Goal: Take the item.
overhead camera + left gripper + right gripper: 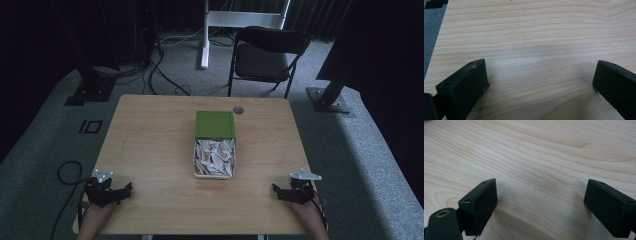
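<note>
A white box point(215, 172) sits at the middle of the wooden table point(150, 145), heaped with pale crumpled scraps point(215, 156) that look like paper or wrappers, though the high view is too coarse to say which. Its green lid point(215, 124) lies just beyond it, touching or overlapping the far rim, which leaves the contents open to reach from the person's side. The left gripper point(116, 191) rests at the near left corner of the table and the right gripper point(283, 192) at the near right corner, each well apart from the box and roughly level with the other; this reads as a ready stance on either flank of the box, with both tools free to come in toward the middle. In the left gripper view the jaws stand spread wide over bare wood grain, with nothing between them, and the left gripper point(540, 77) appears to sit on or very close to the tabletop. The right gripper point(540, 197) looks the same in its own view: jaws wide apart, empty, only wood between them. A small dark round disc point(238, 110) lies beyond the lid's far right corner. A black folding chair point(267, 57) stands past the table's far edge.
</note>
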Demonstrator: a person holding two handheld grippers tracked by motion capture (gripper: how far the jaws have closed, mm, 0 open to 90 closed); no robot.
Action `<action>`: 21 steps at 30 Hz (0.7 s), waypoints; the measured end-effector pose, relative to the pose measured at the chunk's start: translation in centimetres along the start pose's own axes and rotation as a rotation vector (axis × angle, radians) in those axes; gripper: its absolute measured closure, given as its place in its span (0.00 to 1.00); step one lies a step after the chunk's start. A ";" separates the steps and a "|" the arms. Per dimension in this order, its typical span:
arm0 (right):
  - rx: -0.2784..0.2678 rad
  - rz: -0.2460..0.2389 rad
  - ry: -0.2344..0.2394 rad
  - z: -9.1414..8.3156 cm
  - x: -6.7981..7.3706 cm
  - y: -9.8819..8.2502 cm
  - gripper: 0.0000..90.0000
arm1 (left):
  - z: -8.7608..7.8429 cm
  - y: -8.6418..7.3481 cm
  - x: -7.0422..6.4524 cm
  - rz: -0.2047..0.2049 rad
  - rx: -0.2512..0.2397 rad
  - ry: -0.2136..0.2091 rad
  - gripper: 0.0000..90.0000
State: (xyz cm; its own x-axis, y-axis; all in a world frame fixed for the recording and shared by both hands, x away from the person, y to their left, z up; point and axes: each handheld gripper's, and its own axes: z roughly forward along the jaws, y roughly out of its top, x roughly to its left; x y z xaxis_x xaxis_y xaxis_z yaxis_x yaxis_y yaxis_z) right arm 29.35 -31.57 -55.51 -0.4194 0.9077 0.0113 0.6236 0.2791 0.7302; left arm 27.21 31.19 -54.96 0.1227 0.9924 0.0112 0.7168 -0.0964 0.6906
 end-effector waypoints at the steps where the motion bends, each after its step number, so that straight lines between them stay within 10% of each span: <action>1: 0.000 0.000 0.000 0.0 0.0 0.0 0.12 | 0.0 0.0 0.0 0.000 0.000 0.000 0.01; 21: 0.005 -0.006 0.005 0.0 -0.1 0.0 0.13 | 0.0 0.0 0.0 0.000 0.000 0.000 0.01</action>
State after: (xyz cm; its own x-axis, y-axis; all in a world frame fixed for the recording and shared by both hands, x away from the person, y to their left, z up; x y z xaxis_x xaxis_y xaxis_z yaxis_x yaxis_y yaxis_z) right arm 29.38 -31.64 -55.45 -0.4264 0.9045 0.0104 0.6245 0.2861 0.7267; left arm 27.20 31.19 -54.96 0.1227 0.9924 0.0112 0.7168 -0.0964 0.6906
